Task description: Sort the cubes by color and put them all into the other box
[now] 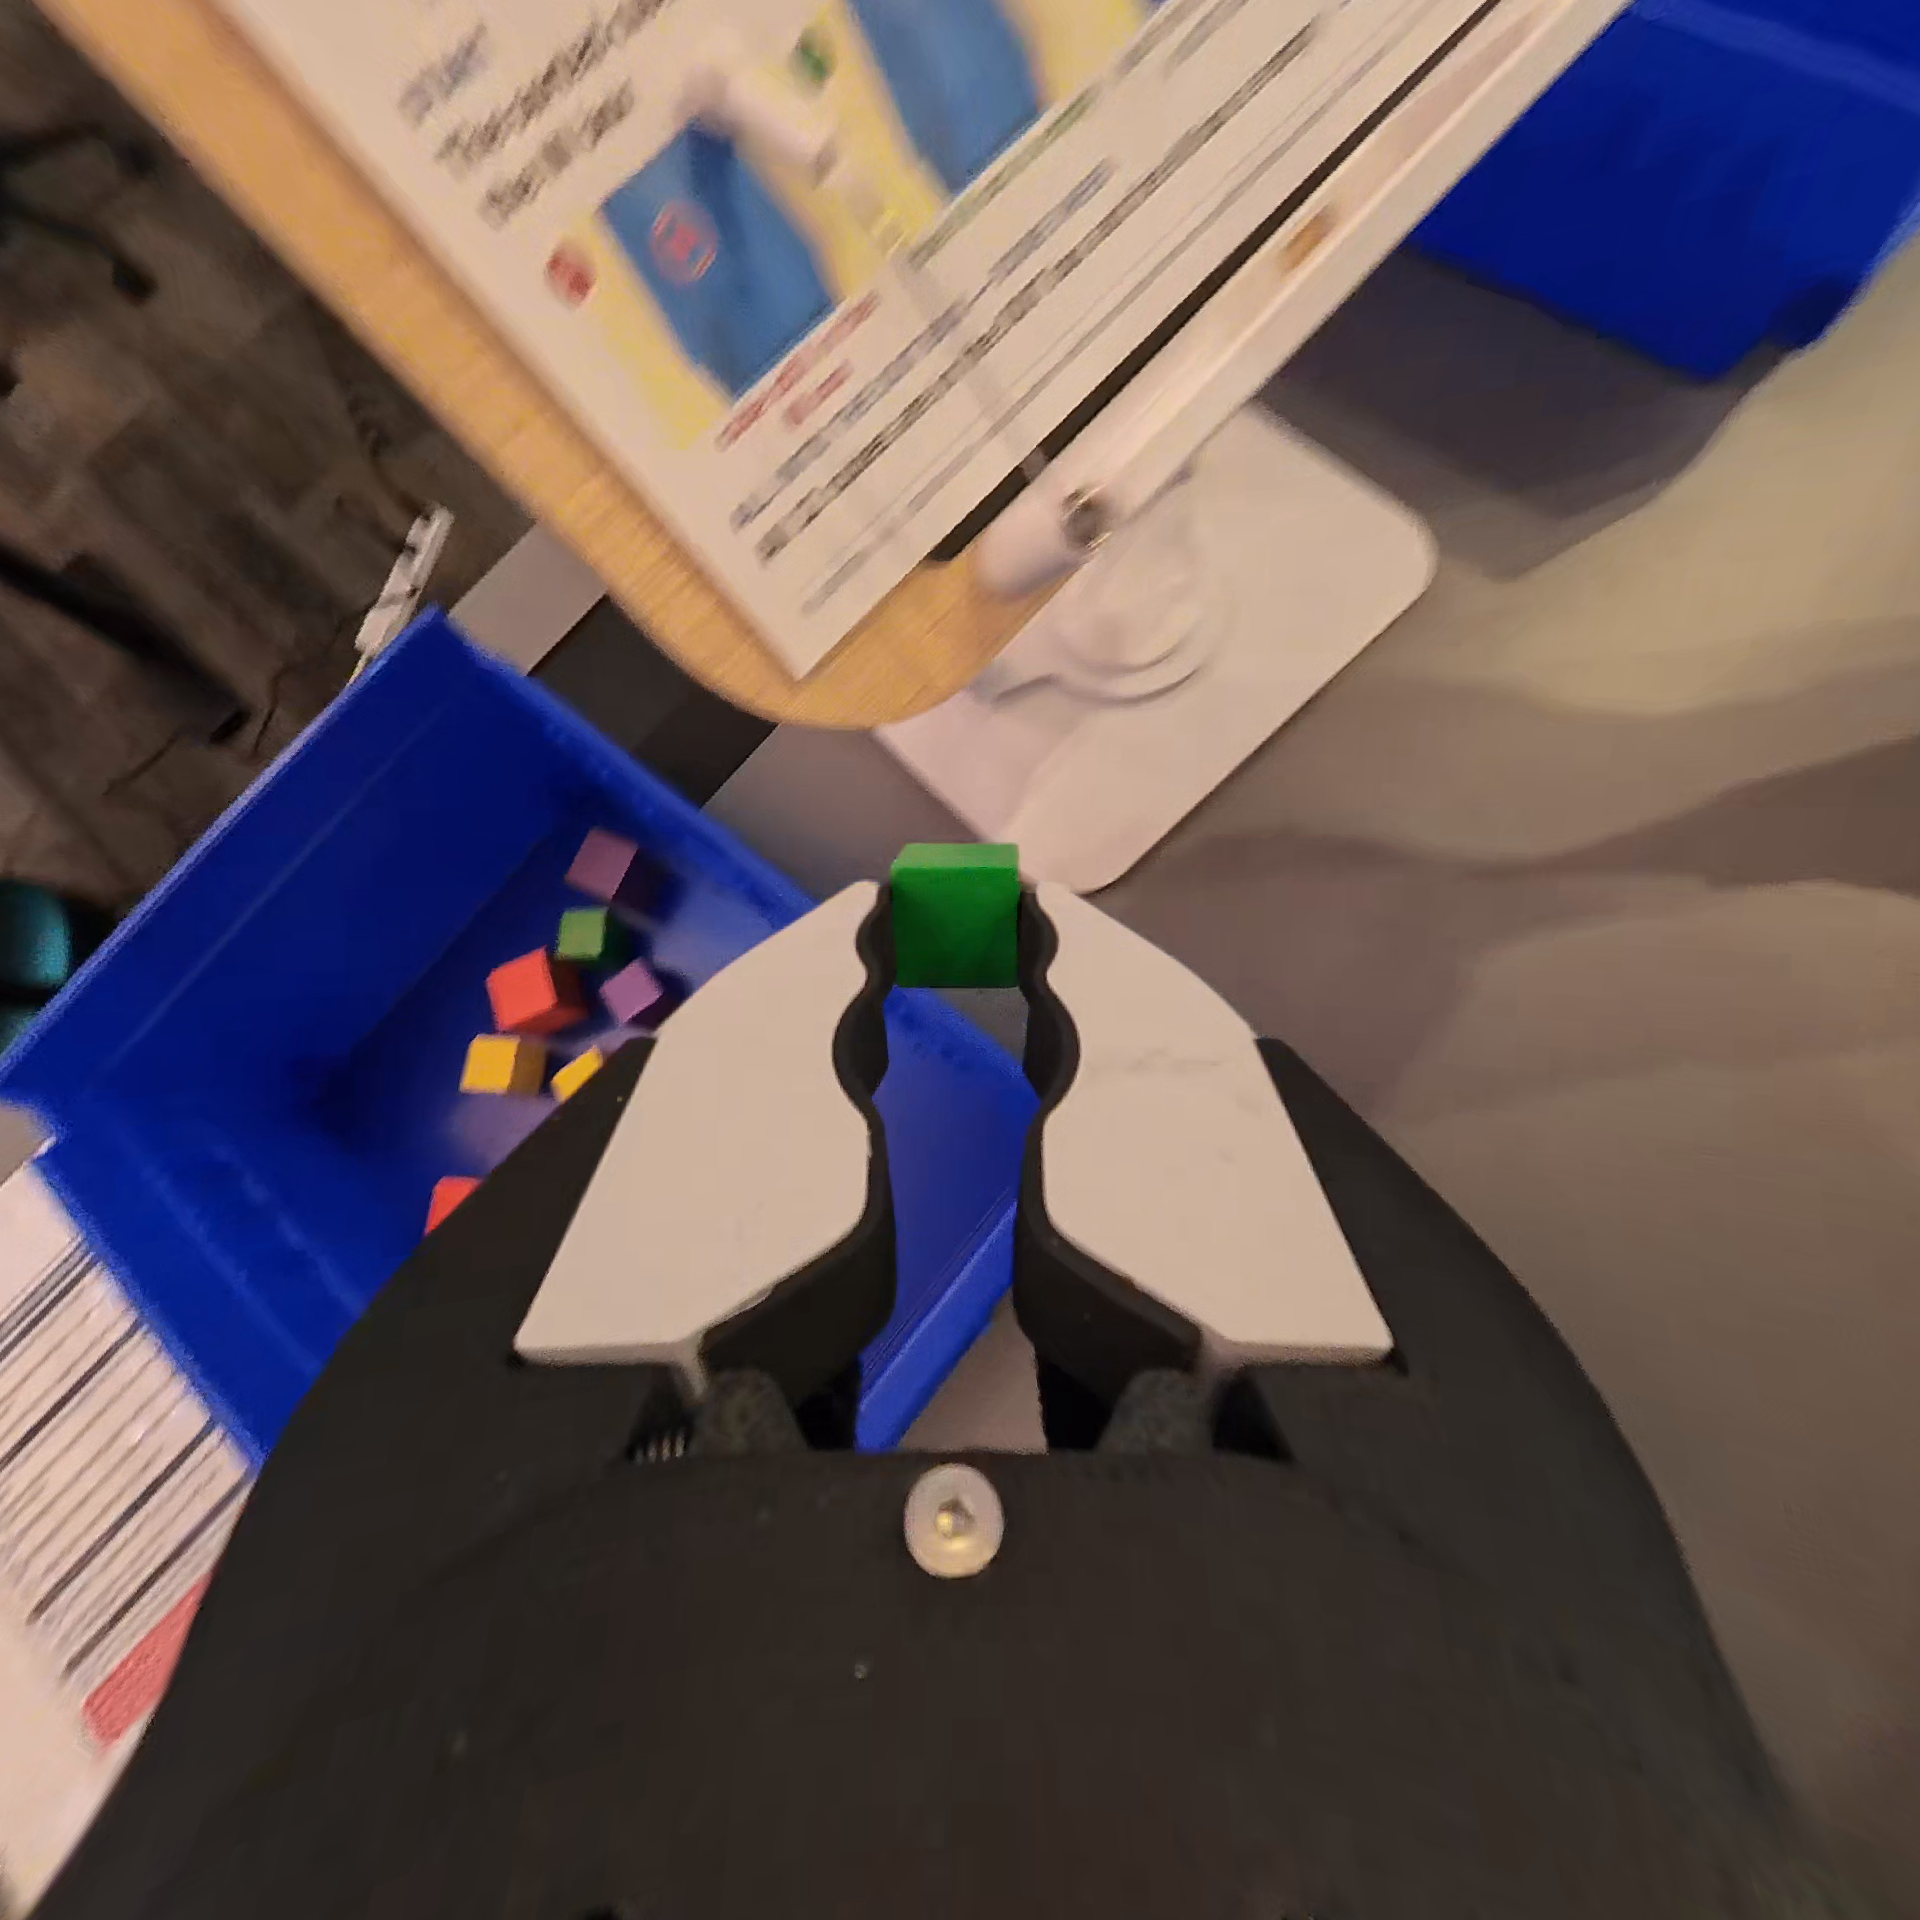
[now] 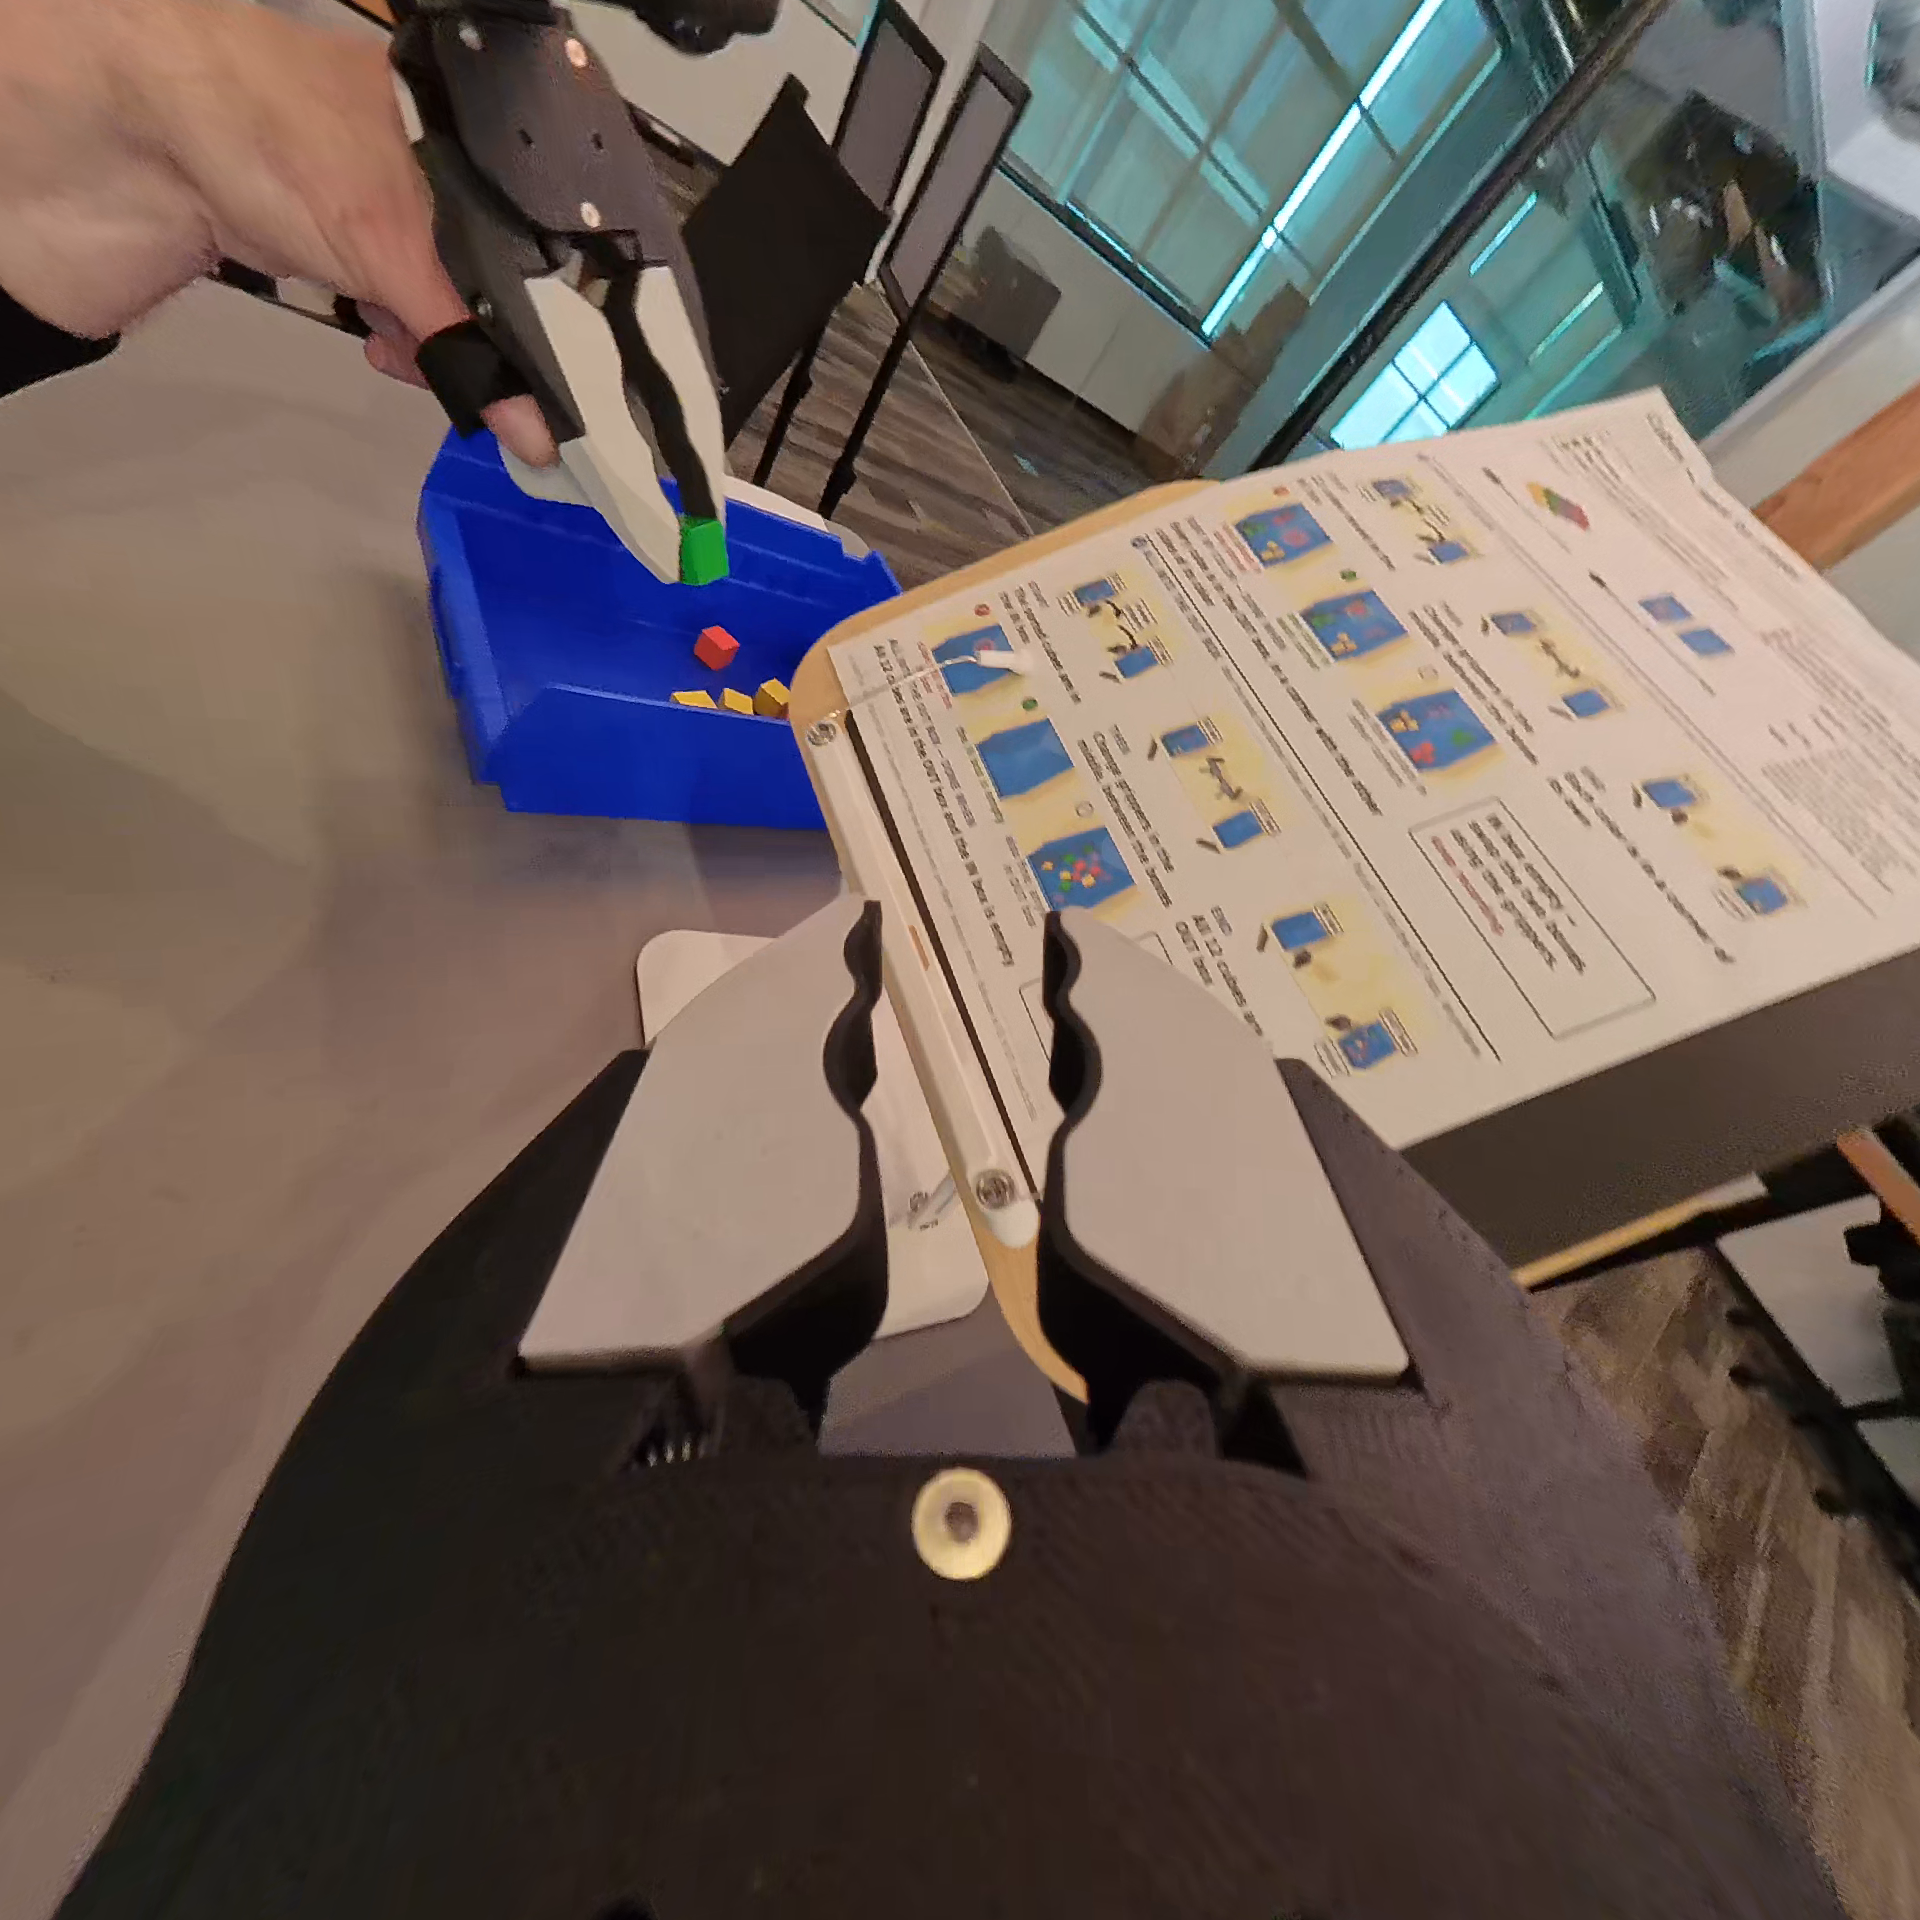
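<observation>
Above a blue plastic bin (image 2: 582,665), the left gripper (image 1: 954,914) pinches a small green wooden cube (image 1: 954,916) between the tips of its grey-and-black fingers (image 1: 727,1122), holding it clear of the bin floor. In the right wrist view a person's hand (image 2: 187,156) works that gripper (image 2: 694,549), with the green cube (image 2: 703,551) hanging over the bin's middle. Inside the bin lie loose coloured cubes: two purple ones (image 1: 603,862), a second green one (image 1: 584,933), a red one (image 1: 532,989) and yellow ones (image 1: 501,1062), clustered near one wall. The bin sits on a grey counter (image 2: 208,831), just beside a tilted wooden board (image 2: 1013,1288) on a white stand base (image 1: 1247,675), carrying a printed instruction sheet (image 2: 1351,727). A second blue bin (image 1: 1683,208) stands beyond the board. The right gripper (image 2: 961,997) hangs over the board's near edge, its fingers (image 2: 717,1143) spread apart and holding nothing.
</observation>
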